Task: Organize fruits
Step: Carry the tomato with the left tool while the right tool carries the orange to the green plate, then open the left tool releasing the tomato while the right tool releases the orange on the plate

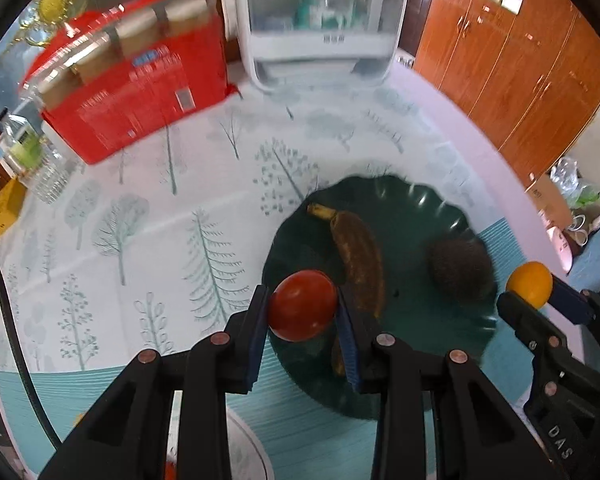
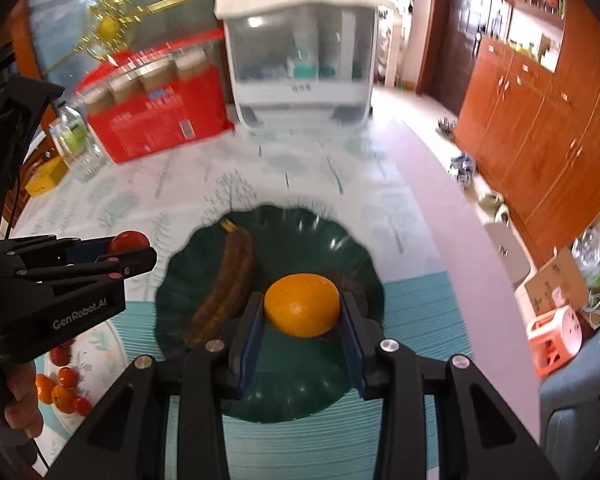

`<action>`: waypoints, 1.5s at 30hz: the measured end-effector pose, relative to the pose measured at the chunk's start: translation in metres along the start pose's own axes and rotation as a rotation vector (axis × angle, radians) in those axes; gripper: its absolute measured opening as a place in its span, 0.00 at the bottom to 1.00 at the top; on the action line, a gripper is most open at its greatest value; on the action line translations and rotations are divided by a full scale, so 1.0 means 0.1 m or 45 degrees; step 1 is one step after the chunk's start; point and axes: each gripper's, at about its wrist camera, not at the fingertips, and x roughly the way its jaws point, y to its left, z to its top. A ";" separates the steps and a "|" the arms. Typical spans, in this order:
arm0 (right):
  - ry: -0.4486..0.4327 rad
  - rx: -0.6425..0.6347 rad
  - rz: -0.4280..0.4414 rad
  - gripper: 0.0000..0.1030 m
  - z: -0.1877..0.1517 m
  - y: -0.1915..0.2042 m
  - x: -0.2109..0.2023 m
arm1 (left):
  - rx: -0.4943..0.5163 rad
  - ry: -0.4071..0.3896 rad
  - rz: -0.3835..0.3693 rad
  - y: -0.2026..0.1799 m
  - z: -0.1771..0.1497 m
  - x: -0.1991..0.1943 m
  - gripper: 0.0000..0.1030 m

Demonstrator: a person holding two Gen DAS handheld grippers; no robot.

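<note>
The tomato (image 1: 302,305) is clamped between the pads of the left gripper (image 1: 302,312), and the orange (image 2: 301,305) is clamped the same way in the right gripper (image 2: 302,312); neither set of jaws is free. Both fruits hang above the dark green plate (image 1: 440,216), the tomato over its near left edge, the orange nearer the middle and front.

On the plate a brown banana (image 1: 360,260) lies with its long axis running from the far left rim toward the near edge, and a dark rough-skinned fruit (image 1: 460,270) sits to its right, well apart from it. The open room is the bare strip between those two and the near part of the plate; I judge the orange should drop there, since it is already over that gap. The tomato is just beside the banana's near end, so a straight release risks it rolling against the banana or off the scalloped rim.

Around the plate the tablecloth (image 1: 140,220) lies bare; a red box (image 1: 140,92) and a white container (image 1: 320,20) stand far back.
</note>
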 end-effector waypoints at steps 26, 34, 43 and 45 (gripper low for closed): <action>0.211 0.023 0.022 0.37 -0.27 0.15 0.70 | 0.059 0.092 0.052 -0.12 -0.03 0.71 0.54; 0.212 0.004 0.027 0.39 -0.26 0.21 0.66 | 0.024 0.058 0.047 -0.04 -0.05 0.61 0.74; 0.210 0.010 0.036 0.46 -0.27 0.23 0.56 | 0.064 -0.003 0.053 -0.12 -0.11 0.37 0.76; 0.205 0.020 0.041 0.50 -0.28 0.23 0.51 | 0.060 -0.012 0.047 -0.12 -0.13 0.31 0.76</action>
